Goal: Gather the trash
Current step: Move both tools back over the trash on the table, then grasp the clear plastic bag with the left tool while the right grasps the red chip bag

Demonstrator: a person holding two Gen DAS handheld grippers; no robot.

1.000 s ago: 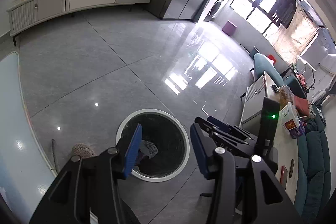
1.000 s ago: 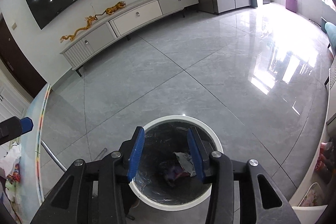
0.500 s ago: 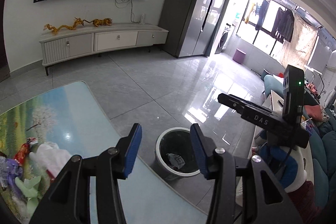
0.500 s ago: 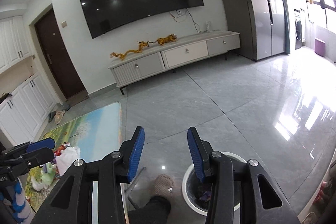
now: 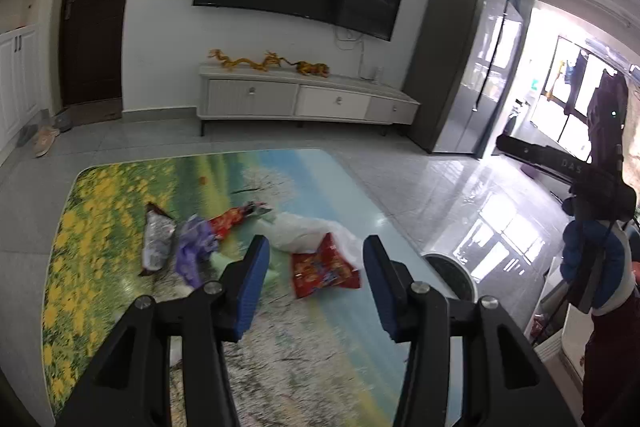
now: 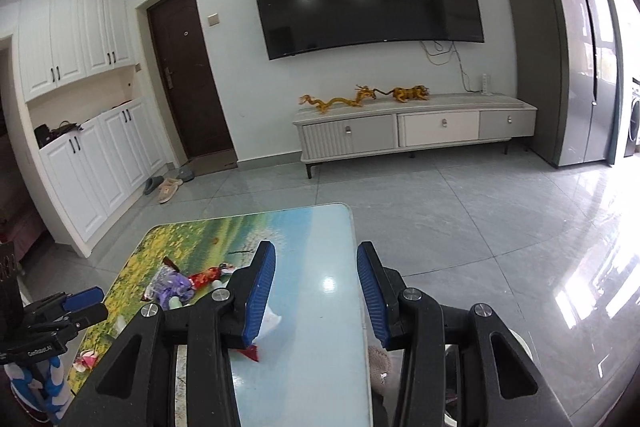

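A flower-printed table carries scattered trash: a white plastic bag, a red snack wrapper touching it, a purple wrapper nearby. Above the table, the left gripper and right gripper hang with jaws apart, empty.

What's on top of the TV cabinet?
Golden dragon figures lie along the top of the cabinet, and a white power strip stands near its right end. What the drawers hold is hidden.
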